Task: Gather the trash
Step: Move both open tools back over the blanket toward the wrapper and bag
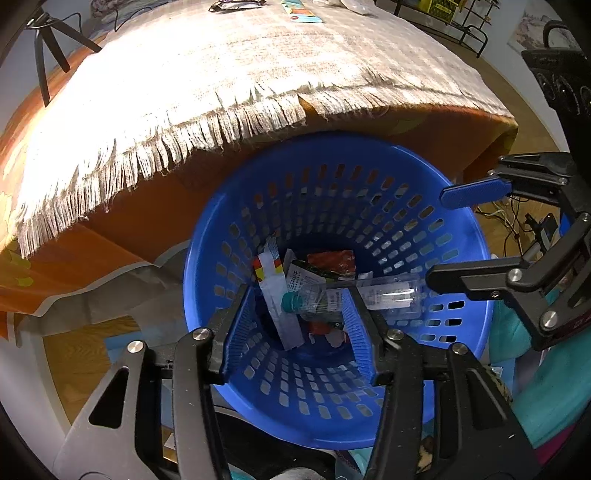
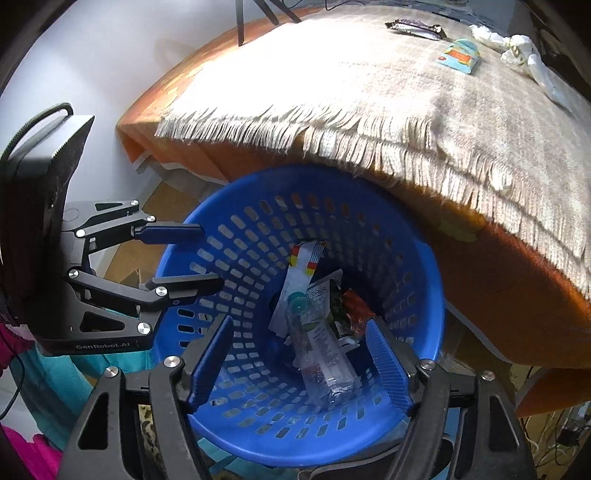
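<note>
A blue perforated basket stands on the floor below the table edge. Inside lie a clear plastic bottle with a teal cap, a white wrapper and red and dark packets. My left gripper is open and empty above the basket; it also shows in the right wrist view. My right gripper is open and empty over the basket; it also shows in the left wrist view. More trash lies on the table: a dark wrapper, a teal-orange packet and crumpled white plastic.
The table carries a fringed beige cloth over an orange cover. A black tripod stands at the far left. A metal rack stands at the back right. Cables lie on the wooden floor.
</note>
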The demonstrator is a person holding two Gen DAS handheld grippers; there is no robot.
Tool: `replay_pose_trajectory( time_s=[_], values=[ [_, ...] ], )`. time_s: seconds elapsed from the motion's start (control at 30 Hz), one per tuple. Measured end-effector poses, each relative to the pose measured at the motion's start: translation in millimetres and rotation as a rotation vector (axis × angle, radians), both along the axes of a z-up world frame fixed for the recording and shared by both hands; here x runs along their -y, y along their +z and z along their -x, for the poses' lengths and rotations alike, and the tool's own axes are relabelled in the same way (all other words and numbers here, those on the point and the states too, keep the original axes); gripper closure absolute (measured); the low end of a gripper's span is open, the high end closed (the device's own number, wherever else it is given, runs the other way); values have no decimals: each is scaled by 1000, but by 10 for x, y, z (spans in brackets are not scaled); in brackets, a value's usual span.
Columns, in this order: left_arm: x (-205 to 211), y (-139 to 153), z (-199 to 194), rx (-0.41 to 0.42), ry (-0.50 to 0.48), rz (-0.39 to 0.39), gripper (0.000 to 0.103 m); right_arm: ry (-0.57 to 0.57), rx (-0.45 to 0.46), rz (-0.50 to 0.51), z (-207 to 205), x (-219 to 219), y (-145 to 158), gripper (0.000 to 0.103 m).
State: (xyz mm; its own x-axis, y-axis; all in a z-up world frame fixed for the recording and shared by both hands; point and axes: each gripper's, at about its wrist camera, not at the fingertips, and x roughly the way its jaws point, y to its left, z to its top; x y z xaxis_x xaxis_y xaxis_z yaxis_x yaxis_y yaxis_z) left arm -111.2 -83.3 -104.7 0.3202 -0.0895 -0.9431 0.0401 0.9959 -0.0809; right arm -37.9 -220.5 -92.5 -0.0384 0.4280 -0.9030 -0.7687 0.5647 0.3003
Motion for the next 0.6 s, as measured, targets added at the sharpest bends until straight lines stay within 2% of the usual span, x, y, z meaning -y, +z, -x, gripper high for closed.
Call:
replay_pose_trajectory(
  time_s=[0.13, 0.6],
  values=[
    [-55, 66, -19, 15, 9, 3, 48, -15, 24, -7, -28, 17, 61, 19],
    [-230, 433, -328, 99, 46, 27, 48, -124, 138, -74, -380, 156, 427, 15]
  ],
)
